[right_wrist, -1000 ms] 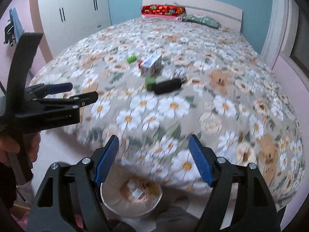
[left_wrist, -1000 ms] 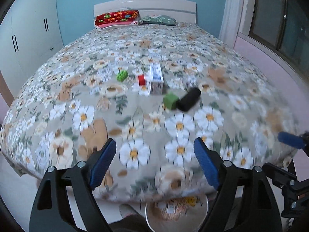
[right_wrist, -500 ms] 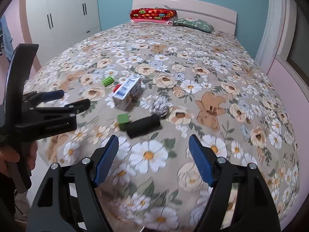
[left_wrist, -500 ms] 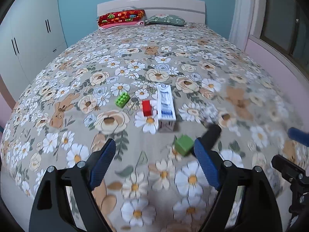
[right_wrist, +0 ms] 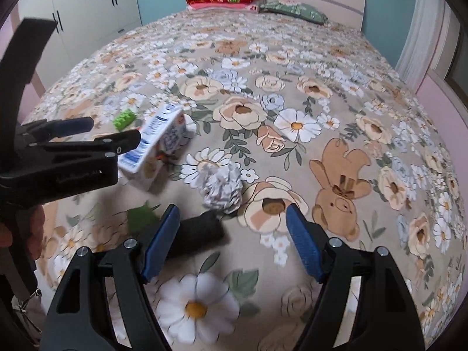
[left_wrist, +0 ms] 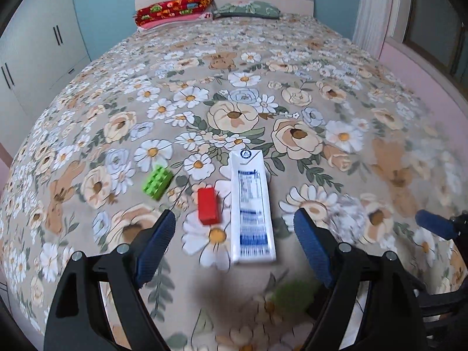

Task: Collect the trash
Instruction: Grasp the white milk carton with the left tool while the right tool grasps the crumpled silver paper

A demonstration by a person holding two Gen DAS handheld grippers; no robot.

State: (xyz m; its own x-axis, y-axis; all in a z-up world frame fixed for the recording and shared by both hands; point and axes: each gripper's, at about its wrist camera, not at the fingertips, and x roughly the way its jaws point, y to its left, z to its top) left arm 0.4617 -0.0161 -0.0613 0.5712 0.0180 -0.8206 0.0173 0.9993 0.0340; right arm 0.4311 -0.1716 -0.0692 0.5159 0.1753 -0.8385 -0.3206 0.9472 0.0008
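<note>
A white and blue milk carton (left_wrist: 253,207) lies on the floral bedspread (left_wrist: 263,87), between the fingers of my open left gripper (left_wrist: 234,245). It also shows in the right wrist view (right_wrist: 158,146), beside that left gripper (right_wrist: 87,134). A crumpled white paper ball (right_wrist: 223,187) lies just ahead of my open, empty right gripper (right_wrist: 232,239); it appears blurred in the left wrist view (left_wrist: 348,216). A black cylinder (right_wrist: 199,232) lies by the right gripper's left finger.
A red block (left_wrist: 207,204) and a green studded brick (left_wrist: 156,181) lie left of the carton. A blurred green cube (left_wrist: 294,295) sits near the left gripper's right finger. Pillows (left_wrist: 175,8) lie at the headboard. White wardrobes (right_wrist: 87,14) stand left.
Both grippers have risen from below the bed's edge and moved forward over the bed. The carton now lies between the left fingers, and the paper ball is close ahead of the right gripper.
</note>
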